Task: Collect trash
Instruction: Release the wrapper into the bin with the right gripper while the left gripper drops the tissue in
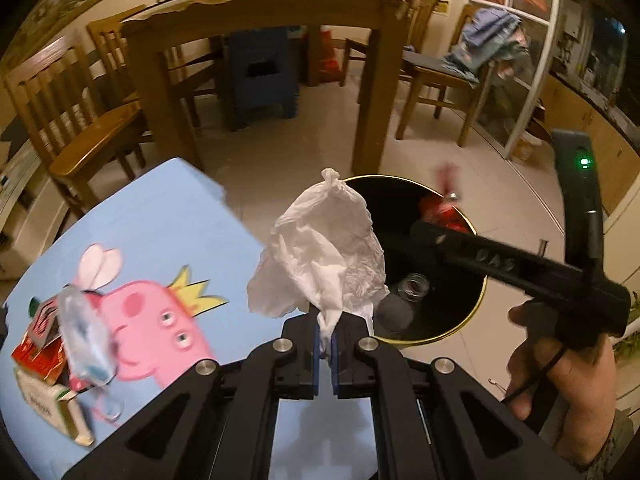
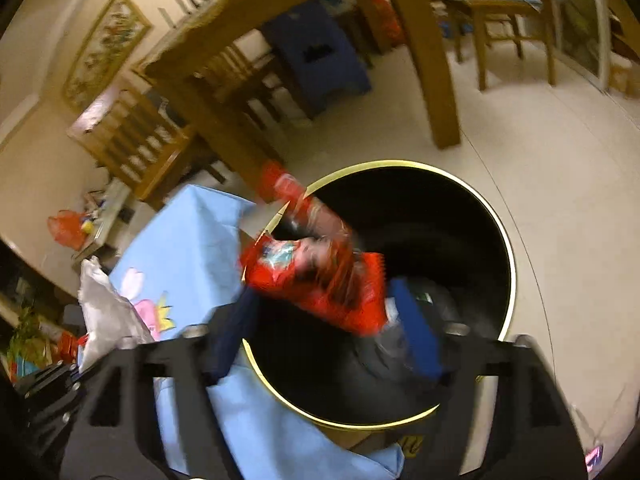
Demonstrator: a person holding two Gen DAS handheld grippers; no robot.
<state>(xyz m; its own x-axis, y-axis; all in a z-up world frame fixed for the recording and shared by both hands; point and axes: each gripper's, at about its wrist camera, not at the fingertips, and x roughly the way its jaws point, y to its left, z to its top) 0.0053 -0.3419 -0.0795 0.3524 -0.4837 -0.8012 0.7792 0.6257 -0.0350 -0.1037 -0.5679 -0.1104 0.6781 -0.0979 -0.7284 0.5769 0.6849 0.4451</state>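
- The left gripper has its blue-padded jaws pinched tight on the twisted tail of a crumpled white tissue, which stands up above the edge of the light-blue cartoon-pig tablecloth, just beside the bin.
- The right gripper hangs over the round black waste bin with a gold rim; its blue pads look spread wide, and the blurred red foil snack wrapper sits between them, whether loose or just touching one pad I cannot tell.
- My judgement: the dropping step is in hand. Next, the left gripper must carry the tissue over the rim and part its jaws.
- Only the left view shows trash left on the cloth: a red carton, a clear plastic wrapper and a white-and-green box, plus a clear bottle inside the bin.
- Only the right view shows the bin's mouth squarely.
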